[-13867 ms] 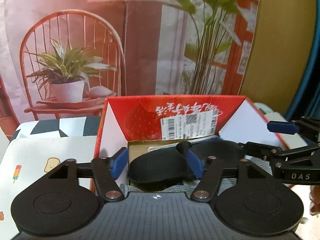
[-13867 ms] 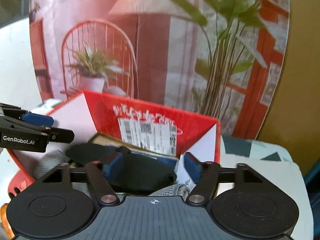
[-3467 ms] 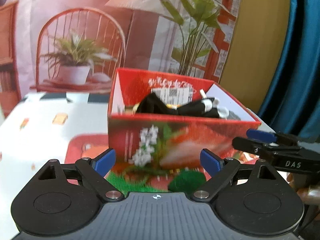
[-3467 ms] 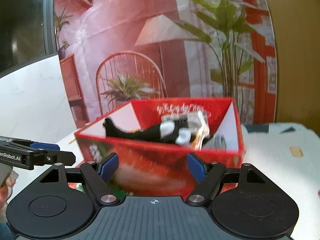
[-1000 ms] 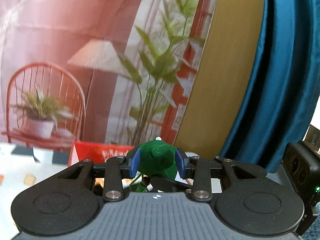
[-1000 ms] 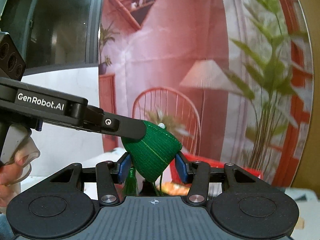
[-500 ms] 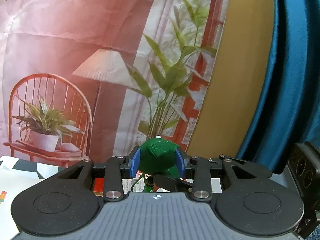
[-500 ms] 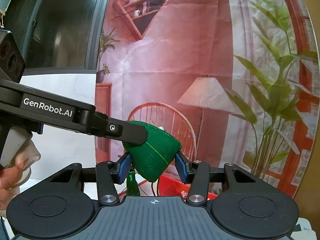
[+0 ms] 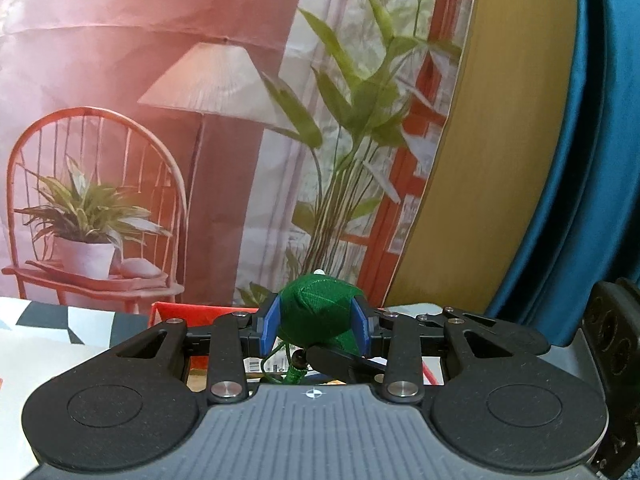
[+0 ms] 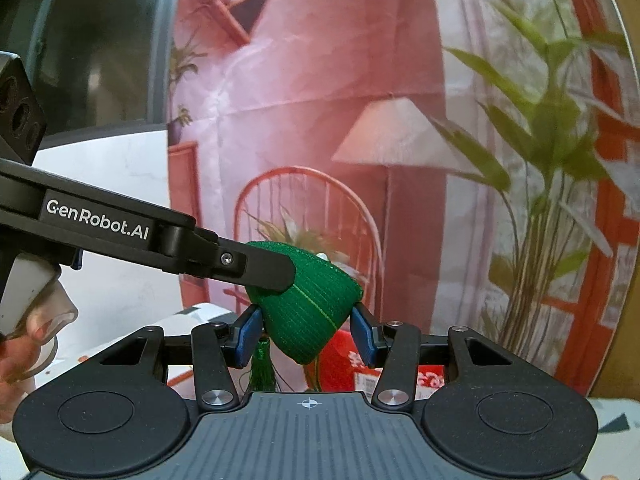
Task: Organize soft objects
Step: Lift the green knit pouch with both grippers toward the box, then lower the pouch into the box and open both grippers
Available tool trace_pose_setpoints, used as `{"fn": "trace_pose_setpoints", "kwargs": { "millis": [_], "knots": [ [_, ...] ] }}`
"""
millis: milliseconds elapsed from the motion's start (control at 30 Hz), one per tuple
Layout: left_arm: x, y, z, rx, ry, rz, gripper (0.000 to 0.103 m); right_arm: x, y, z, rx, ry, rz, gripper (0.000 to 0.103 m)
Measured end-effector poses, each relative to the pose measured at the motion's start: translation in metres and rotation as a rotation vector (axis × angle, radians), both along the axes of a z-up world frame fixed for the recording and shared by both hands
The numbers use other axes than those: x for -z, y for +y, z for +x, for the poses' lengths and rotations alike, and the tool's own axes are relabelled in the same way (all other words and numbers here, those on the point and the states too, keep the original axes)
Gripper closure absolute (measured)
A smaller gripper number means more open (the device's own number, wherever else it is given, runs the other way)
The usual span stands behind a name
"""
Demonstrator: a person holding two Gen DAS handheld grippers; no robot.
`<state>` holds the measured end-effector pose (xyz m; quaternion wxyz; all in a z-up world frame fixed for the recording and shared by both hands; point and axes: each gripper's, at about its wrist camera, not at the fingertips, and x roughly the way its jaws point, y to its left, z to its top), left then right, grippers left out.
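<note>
A green knitted pouch with a tassel hangs in the air, held from two sides. My left gripper is shut on it, with a blue pad on each flank. In the right wrist view the same pouch sits between the pads of my right gripper, which is also shut on it. The left gripper's black finger lies across the pouch's top left. Below and beyond the pouch is the red cardboard box, mostly hidden behind the grippers.
A printed backdrop with a chair, lamp and plants stands close behind the box. A yellow panel and a blue curtain are to the right. A patterned tablecloth lies at the left. A person's hand grips the left tool.
Both grippers have carried the green pouch forward toward the backdrop and slightly down. The backdrop looms larger and the red box sits nearer below. Both grips are unchanged.
</note>
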<state>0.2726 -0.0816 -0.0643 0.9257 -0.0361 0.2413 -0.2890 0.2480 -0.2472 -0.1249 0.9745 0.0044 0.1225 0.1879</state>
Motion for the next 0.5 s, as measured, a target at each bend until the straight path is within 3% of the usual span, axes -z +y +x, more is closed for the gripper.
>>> {"fn": "trace_pose_setpoints", "kwargs": {
  "millis": [267, 500],
  "knots": [
    [0.023, -0.007, 0.021, -0.049, 0.051, 0.047, 0.062, 0.015, -0.019, 0.017, 0.044, 0.101, -0.022, 0.055],
    [0.022, 0.012, 0.01, -0.074, 0.055, 0.062, 0.057, 0.027, -0.031, 0.009, 0.078, 0.154, 0.012, 0.054]
  ]
}}
